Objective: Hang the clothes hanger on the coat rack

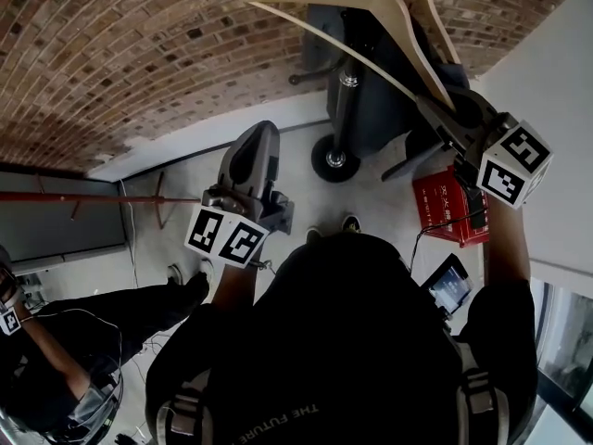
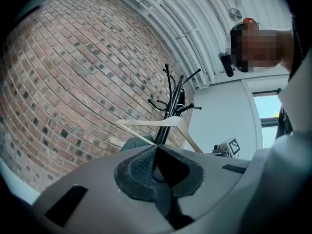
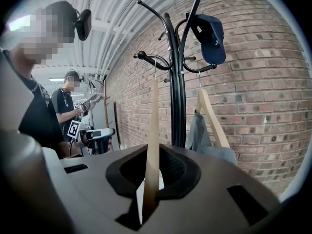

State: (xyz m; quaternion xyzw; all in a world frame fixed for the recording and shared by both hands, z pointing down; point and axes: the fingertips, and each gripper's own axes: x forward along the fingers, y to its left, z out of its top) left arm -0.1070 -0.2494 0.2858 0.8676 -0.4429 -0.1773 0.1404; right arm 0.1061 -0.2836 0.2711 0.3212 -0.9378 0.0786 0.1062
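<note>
My right gripper (image 1: 437, 111) is shut on a pale wooden clothes hanger (image 1: 363, 15) and holds it up against the black coat rack (image 1: 345, 86). In the right gripper view the hanger (image 3: 152, 130) rises edge-on from the gripper (image 3: 152, 169). Its metal hook (image 3: 155, 66) reaches a curved arm of the coat rack (image 3: 176, 82); whether it rests there I cannot tell. My left gripper (image 1: 250, 160) is held lower and to the left, shut and holding nothing. Its view shows the gripper (image 2: 156, 152), the coat rack (image 2: 171, 104) and the hanger (image 2: 163, 125) ahead.
A second wooden hanger (image 3: 210, 116) with a grey garment (image 3: 199, 130) hangs on the rack, a blue cap (image 3: 212, 33) above it. A brick wall (image 1: 139, 54) stands behind. On the floor sit a red box (image 1: 450, 207) and a screen (image 1: 450, 286). Another person (image 3: 66, 106) stands nearby.
</note>
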